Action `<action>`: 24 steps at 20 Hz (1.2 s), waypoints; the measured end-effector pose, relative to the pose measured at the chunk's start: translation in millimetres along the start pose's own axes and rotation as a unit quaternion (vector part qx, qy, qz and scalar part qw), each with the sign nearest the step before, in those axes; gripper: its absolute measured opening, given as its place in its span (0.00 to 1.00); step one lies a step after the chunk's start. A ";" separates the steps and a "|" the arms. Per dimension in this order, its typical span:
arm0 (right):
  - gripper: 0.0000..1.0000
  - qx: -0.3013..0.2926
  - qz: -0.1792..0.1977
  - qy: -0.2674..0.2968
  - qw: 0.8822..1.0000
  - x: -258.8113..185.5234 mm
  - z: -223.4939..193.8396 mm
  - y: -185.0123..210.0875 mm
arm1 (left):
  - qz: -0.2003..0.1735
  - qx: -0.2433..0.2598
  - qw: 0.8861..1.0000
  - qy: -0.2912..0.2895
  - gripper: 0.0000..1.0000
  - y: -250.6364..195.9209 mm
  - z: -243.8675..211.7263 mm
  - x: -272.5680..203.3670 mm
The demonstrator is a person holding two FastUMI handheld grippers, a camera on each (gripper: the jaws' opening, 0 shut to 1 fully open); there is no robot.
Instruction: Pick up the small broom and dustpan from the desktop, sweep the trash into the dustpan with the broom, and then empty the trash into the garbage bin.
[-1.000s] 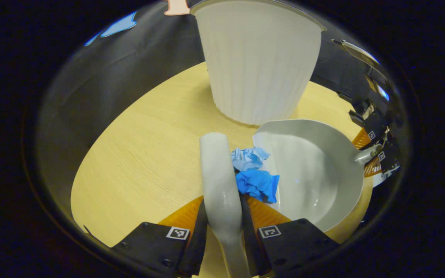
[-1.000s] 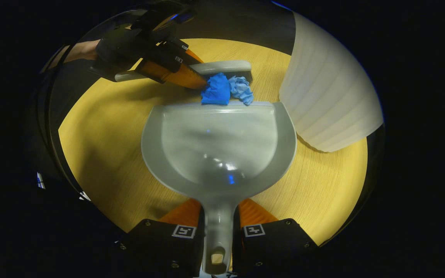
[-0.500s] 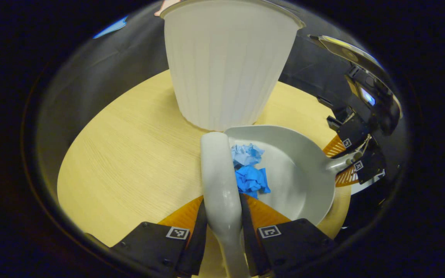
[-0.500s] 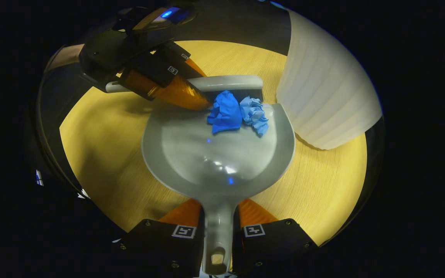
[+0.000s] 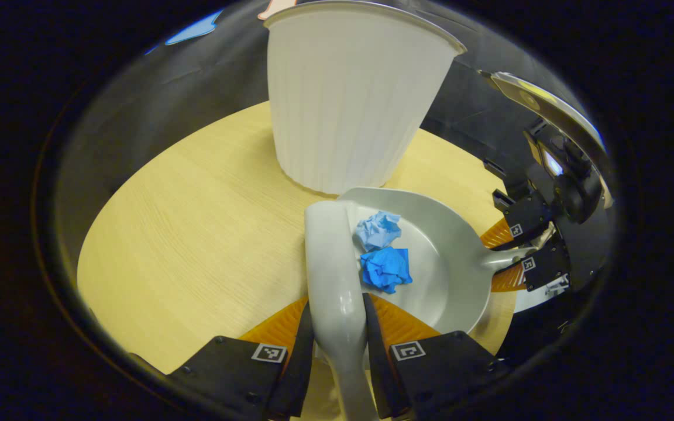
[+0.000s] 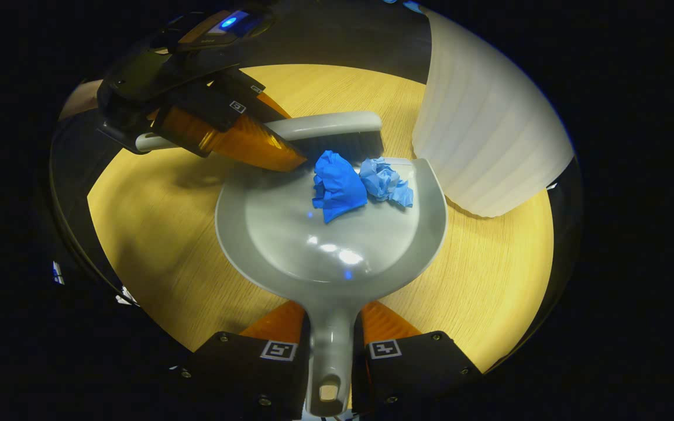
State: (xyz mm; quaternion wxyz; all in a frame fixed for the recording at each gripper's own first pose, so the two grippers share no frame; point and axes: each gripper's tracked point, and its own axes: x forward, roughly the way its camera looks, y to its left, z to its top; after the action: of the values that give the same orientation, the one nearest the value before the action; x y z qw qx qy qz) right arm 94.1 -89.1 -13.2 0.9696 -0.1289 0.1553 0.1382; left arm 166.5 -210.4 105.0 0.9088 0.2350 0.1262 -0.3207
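My left gripper point(image 5: 338, 318) is shut on the pale grey broom point(image 5: 331, 257), whose head lies along the dustpan's open lip. My right gripper point(image 6: 330, 333) is shut on the handle of the grey dustpan point(image 6: 290, 234), which rests flat on the wooden table. Two crumpled paper balls, a dark blue one point(image 6: 337, 186) and a light blue one point(image 6: 385, 182), lie inside the pan just behind the broom's dark bristles point(image 6: 343, 143). In the left gripper view the same balls point(image 5: 385, 268) sit in the dustpan point(image 5: 448, 275). The white ribbed bin point(image 5: 348, 111) stands right behind the pan.
The round wooden table point(image 5: 196, 234) has bare surface on the broom's far side. In the right gripper view the bin point(image 6: 483, 140) stands at the pan's front right corner, almost touching it. Black cloth walls the table's far edge.
The broom has swept toward the dustpan, pushing both paper balls from the table over the lip and into the pan. The dustpan has stayed in place.
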 end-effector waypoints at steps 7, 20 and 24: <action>0.31 0.019 -0.010 0.000 1.000 -1.5 1.7 -1.6 | 0.027 -0.044 0.999 -0.015 0.51 42.5 -1.1 -15.8; 0.30 0.059 -0.026 -0.002 0.998 -13.3 14.5 -1.7 | 0.060 -0.075 0.995 -0.027 0.50 162.8 -98.7 6.9; 0.30 0.055 -0.017 0.004 0.998 -26.5 23.1 -2.4 | 0.063 -0.090 0.993 -0.031 0.53 204.2 -131.2 9.0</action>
State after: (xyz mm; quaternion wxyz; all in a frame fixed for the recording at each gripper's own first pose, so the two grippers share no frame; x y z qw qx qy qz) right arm 76.8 -90.5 17.5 0.9767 -0.0786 0.1648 0.1126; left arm 294.2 -8.8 59.7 0.9482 0.1501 0.1111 -0.2572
